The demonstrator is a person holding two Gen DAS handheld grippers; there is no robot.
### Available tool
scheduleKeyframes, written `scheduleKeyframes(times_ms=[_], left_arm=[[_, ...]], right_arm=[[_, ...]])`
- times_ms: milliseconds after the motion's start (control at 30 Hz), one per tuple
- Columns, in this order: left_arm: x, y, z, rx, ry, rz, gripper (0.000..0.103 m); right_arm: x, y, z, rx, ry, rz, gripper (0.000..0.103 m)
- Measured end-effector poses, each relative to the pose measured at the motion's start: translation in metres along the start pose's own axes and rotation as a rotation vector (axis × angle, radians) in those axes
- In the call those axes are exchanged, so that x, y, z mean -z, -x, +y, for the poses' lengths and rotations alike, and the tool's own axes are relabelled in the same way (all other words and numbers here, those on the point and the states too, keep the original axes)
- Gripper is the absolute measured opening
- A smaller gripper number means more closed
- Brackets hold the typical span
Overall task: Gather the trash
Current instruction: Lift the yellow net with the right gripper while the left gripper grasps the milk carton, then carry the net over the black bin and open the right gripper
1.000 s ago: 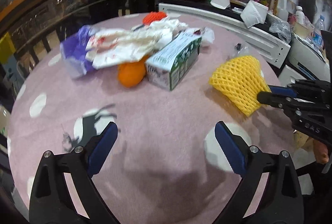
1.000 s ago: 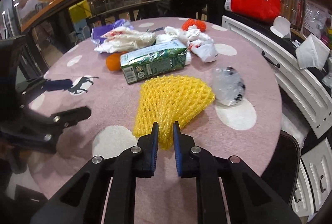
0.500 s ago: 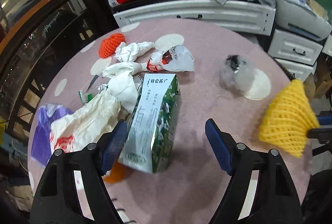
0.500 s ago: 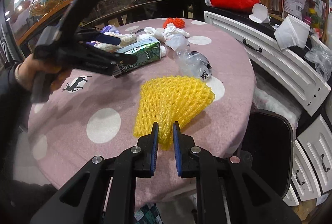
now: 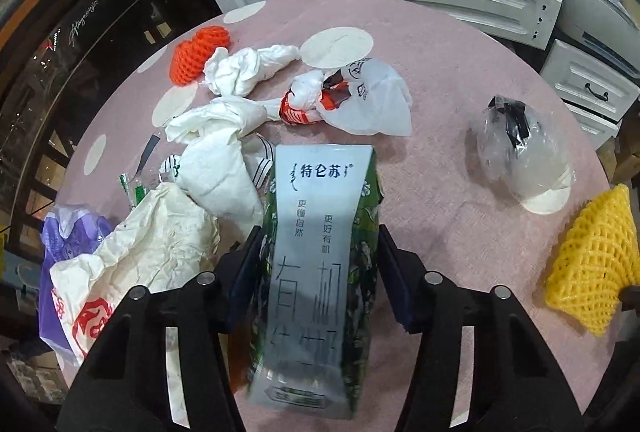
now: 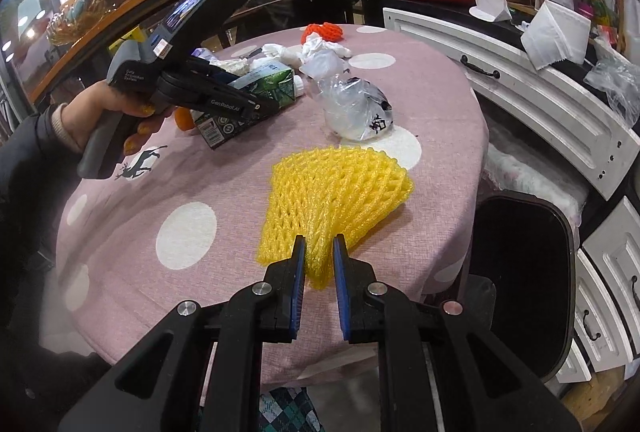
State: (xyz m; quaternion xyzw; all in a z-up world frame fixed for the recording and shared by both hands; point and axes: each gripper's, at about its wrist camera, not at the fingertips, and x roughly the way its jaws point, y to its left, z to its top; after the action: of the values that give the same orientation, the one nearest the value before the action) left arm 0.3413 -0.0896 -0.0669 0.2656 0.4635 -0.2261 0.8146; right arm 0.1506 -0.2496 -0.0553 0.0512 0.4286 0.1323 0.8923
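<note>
My left gripper [image 5: 318,248] stands around the green and white milk carton [image 5: 316,264], one finger on each long side; the carton lies on the pink table [image 5: 460,80]. It also shows in the right wrist view [image 6: 252,96], under the left gripper [image 6: 224,92]. My right gripper [image 6: 319,260] is shut on the corner of the yellow foam fruit net [image 6: 336,192] and holds it above the table edge. The net also shows in the left wrist view [image 5: 592,260].
White crumpled bags [image 5: 224,144], an orange foam net [image 5: 200,52], a purple bag [image 5: 60,244] and a clear plastic bag [image 5: 520,152] lie on the table. A black bin [image 6: 520,264] stands right of the table, by white drawers [image 6: 520,80].
My left gripper has moved forward over the table and come down around the milk carton, its fingers narrowing. My right gripper has pulled the yellow net back towards the table edge.
</note>
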Motion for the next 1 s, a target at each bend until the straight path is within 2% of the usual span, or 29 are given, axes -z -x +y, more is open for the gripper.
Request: scheduleKeyframes(times_ms=[133, 433, 600, 733, 833, 1000], left_arm=[[0.006, 0.012, -0.005, 0.020, 0.036, -0.030, 0.051], [0.033, 0.055, -0.027, 0.063, 0.108, -0.149, 0.051], [0.052, 0.086, -0.039, 0.127, 0.186, -0.216, 0.051], [0.064, 0.108, -0.050, 0.172, 0.225, -0.282, 0.051], [0.069, 0.122, -0.068, 0.175, 0.197, -0.326, 0.051], [0.066, 0.129, -0.098, 0.238, 0.164, -0.338, 0.051]], right_arm=[[0.001, 0.002, -0.001, -0.005, -0.004, -0.007, 0.014], [0.003, 0.015, 0.001, -0.003, 0.012, -0.030, 0.014], [0.007, 0.031, -0.010, 0.016, -0.003, -0.052, 0.014], [0.013, 0.048, -0.032, 0.056, -0.052, -0.073, 0.014], [0.021, 0.056, -0.059, 0.109, -0.117, -0.074, 0.014], [0.040, 0.055, -0.109, 0.243, -0.215, -0.044, 0.014]])
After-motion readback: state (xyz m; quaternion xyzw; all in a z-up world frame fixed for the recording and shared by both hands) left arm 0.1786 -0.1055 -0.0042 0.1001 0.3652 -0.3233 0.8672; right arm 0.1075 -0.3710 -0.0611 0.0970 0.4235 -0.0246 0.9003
